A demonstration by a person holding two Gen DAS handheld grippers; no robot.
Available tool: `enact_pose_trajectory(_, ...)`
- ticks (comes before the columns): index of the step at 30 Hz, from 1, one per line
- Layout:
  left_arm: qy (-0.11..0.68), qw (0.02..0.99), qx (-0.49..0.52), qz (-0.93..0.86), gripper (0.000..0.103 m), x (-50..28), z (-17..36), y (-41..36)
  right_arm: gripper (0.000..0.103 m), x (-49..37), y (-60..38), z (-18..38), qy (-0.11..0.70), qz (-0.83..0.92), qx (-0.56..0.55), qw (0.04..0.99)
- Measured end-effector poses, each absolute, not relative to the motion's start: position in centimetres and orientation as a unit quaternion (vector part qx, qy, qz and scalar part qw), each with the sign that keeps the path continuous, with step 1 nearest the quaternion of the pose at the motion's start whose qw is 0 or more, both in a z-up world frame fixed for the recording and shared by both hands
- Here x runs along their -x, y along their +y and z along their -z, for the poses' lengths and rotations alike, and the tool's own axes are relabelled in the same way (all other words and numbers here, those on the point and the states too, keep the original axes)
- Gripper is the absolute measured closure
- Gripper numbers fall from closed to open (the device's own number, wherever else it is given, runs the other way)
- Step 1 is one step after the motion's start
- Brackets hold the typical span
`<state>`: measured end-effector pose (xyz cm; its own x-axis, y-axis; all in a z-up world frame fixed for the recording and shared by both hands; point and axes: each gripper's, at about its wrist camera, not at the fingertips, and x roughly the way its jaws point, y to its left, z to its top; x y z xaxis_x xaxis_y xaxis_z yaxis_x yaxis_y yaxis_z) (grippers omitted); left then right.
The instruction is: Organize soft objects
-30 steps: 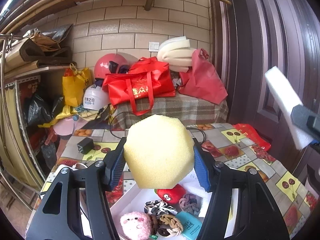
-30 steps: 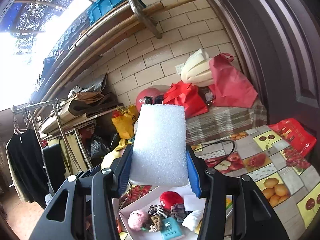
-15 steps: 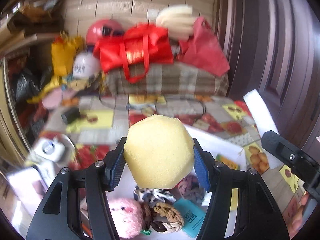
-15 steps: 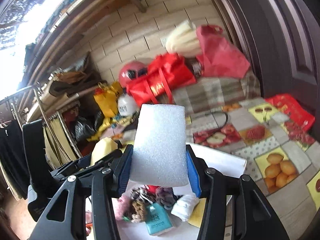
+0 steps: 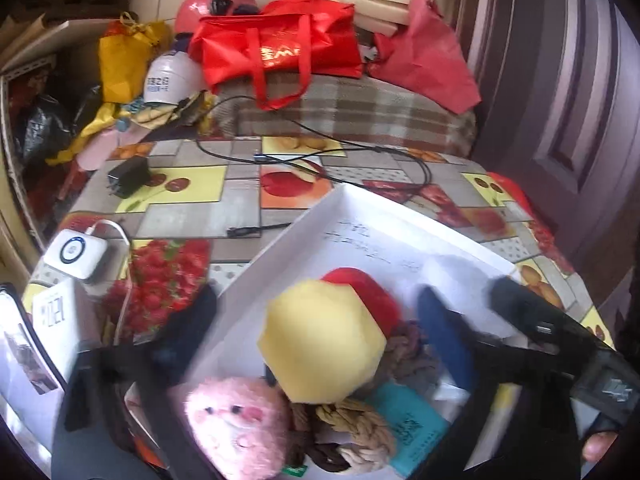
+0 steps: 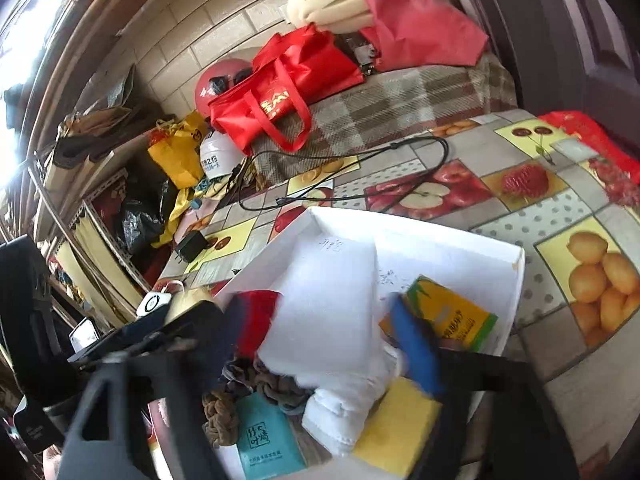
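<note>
In the left wrist view, a yellow sponge (image 5: 322, 340) lies over the soft things in the white box (image 5: 360, 208): a pink plush (image 5: 236, 424), a red plush (image 5: 368, 296) and braided ropes (image 5: 352, 424). My left gripper (image 5: 316, 344) is open, its blurred jaws spread wide of the sponge. In the right wrist view, a white foam block (image 6: 332, 300) sits in the white box (image 6: 440, 236) between the spread jaws of my open right gripper (image 6: 324, 328).
The box stands on a fruit-print tablecloth (image 5: 200, 208) and also holds a teal packet (image 6: 268, 440), a yellow pack (image 6: 452, 312) and a yellow sponge (image 6: 396, 428). A black cable (image 5: 320, 156), a charger (image 5: 128, 176) and a white device (image 5: 76, 252) lie around. Red bags (image 5: 280, 44) sit behind.
Both grippers came down over the white box and opened. The yellow sponge and the white foam block were let go into the box.
</note>
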<state>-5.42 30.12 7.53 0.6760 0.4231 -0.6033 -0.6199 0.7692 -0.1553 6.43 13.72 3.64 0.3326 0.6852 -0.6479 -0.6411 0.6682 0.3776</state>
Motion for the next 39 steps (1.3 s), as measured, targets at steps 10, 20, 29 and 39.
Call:
enact_pose_trajectory(10,0.251,0.907,0.154,-0.302,0.000,5.9,-8.4,29.4,0.000,-5.8,11.6,-4.7,0.383,-0.394,-0.057,0.834)
enact_pose_trajectory(20,0.212,0.927,0.119,-0.285,0.000,6.5,-11.8,25.6,0.000,-2.6,6.0,-9.0,0.260,-0.328,-0.027,0.908)
enact_pose_trajectory(29,0.174,0.928,0.085,-0.318,0.000,10.2,-15.5,18.3,0.000,-1.2,2.7,-11.5,0.239,-0.284,0.013,0.929)
enact_pose_trajectory(39,0.191,0.870,0.036,-0.452,0.000,14.3,-14.8,12.3,0.000,1.0,-1.0,-13.6,0.213,-0.312,0.009,0.926)
